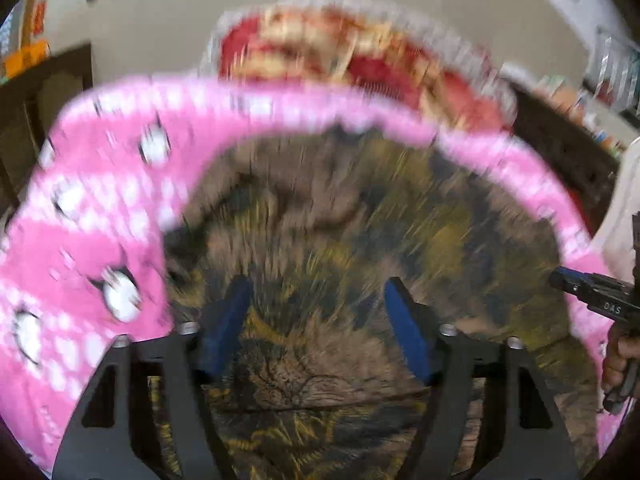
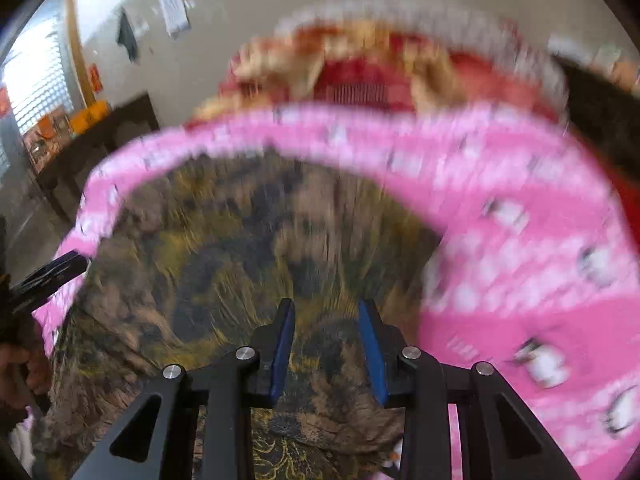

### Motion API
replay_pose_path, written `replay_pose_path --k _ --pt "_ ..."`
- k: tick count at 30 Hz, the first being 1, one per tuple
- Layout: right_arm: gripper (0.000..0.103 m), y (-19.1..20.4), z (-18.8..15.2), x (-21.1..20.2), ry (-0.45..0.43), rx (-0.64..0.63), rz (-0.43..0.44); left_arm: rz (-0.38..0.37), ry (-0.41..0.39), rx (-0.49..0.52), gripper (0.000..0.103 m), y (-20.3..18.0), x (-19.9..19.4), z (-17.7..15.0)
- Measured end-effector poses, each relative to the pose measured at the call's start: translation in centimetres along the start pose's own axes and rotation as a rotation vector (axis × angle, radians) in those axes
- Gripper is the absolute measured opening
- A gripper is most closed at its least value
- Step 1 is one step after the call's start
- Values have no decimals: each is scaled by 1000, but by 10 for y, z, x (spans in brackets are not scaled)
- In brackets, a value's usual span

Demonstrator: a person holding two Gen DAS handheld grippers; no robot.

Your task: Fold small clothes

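- The pink cloth [image 1: 100,216] with white cartoon figures covers the surface in both views and bears everything else; behind it lies a red and cream patterned cloth [image 1: 360,52], too blurred to say more
- The brown and olive garment [image 1: 320,220], the task's thing, lies spread on the pink cloth straight ahead of both grippers, rumpled, with soft ridges across its middle; both wrist views are smeared, so its hems and any sleeves cannot be told
- It looks thin, limp and light; it would likely sag and drape when lifted rather than keep a shape, and would not slip much on the cloth under it; a pinch at the two near corners or along the near hem seems the best hold, one gripper at each side
- The left gripper [image 1: 316,320] hangs just above the garment's near part, its blue fingers [image 1: 228,324] wide apart and holding nothing
- The right gripper [image 2: 326,344] hovers likewise over the garment [image 2: 248,240]; its fingers stand apart, though closer than the left's, and grip nothing; it shows too at the right edge of the left view, beside the garment's side
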State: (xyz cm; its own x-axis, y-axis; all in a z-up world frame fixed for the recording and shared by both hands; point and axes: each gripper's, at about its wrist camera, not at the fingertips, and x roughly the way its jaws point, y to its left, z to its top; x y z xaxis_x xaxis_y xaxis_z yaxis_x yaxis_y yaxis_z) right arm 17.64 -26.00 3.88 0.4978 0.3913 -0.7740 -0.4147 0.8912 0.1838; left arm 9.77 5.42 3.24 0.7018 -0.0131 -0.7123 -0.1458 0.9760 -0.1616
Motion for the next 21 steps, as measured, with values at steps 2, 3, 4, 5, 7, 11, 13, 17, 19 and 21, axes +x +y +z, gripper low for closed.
replay_pose_path --k 2,3,4,5,7,11,13,17,19,21 --pt "7 -18 -12 16 56 13 -64 34 32 16 51 10 17 -19" --pt "3 -28 -16 13 28 50 -32 -8 4 -15 51 17 10 -20" --pt "2 -35 -17 11 23 92 2 -49 -13 -60 51 26 7 -21" --pt "1 -42 -17 8 36 132 24 -76 -1 -81 51 31 10 -23" --pt "1 -42 -10 3 68 142 28 -100 -3 -107 51 37 12 -23" --pt "3 -36 20 -10 -24 169 -4 1 12 -24 51 18 15 -24" --pt "3 -35 34 1 -23 179 -10 34 16 2 52 12 16 -25" --pt "0 -73 36 53 84 251 -152 10 14 -16 52 17 15 -22" --pt "0 -81 35 51 66 296 -108 8 13 -17 52 18 14 -23" --pt "0 -74 38 43 63 253 -130 7 13 -19 52 19 14 -23"
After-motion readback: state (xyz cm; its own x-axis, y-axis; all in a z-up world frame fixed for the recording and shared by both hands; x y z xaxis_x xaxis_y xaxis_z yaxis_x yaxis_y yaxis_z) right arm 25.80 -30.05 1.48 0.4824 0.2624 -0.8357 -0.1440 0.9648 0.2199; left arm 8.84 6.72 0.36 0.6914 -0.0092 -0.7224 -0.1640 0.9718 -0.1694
